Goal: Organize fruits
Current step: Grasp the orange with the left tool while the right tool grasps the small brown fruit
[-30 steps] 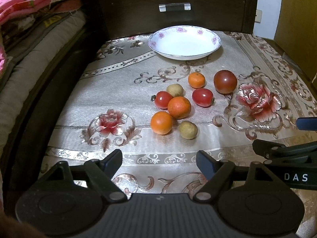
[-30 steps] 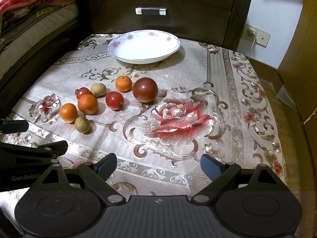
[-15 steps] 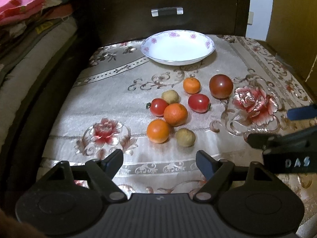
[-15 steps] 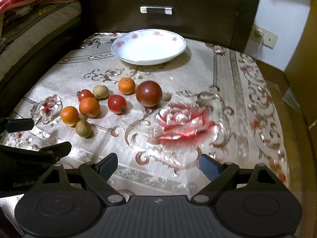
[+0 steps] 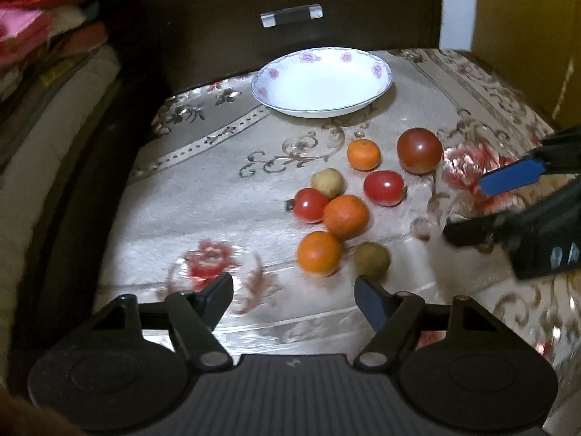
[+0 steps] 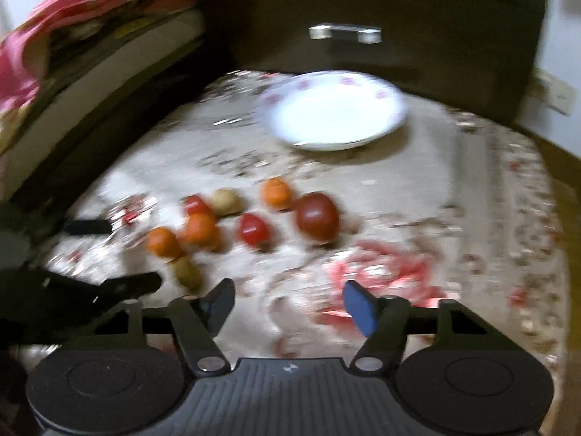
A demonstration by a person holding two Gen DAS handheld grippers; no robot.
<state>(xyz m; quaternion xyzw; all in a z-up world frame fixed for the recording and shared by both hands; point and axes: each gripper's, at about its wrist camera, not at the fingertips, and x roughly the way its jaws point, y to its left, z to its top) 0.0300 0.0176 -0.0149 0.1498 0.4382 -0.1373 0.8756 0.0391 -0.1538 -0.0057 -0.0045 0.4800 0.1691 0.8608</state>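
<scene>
Several fruits lie loose on the patterned cloth: a large dark tomato (image 5: 419,150), two red tomatoes (image 5: 384,187) (image 5: 309,205), three oranges (image 5: 319,253) (image 5: 345,216) (image 5: 363,154) and two small brownish fruits (image 5: 371,259) (image 5: 327,182). A white flowered bowl (image 5: 322,80) stands empty behind them. My left gripper (image 5: 296,296) is open and empty, just in front of the nearest orange. My right gripper (image 6: 288,301) is open and empty, in front of the dark tomato (image 6: 317,217); its view is blurred. It shows at the right of the left wrist view (image 5: 508,200).
A dark wooden cabinet with a metal handle (image 5: 291,15) stands behind the bowl. Stacked bedding (image 5: 43,58) lies along the left side. A yellow wall or board (image 5: 526,29) stands at the back right.
Both grippers have moved forward toward the fruits, which now look larger. The right gripper has swung left toward the fruit cluster. Nothing has been taken hold of.
</scene>
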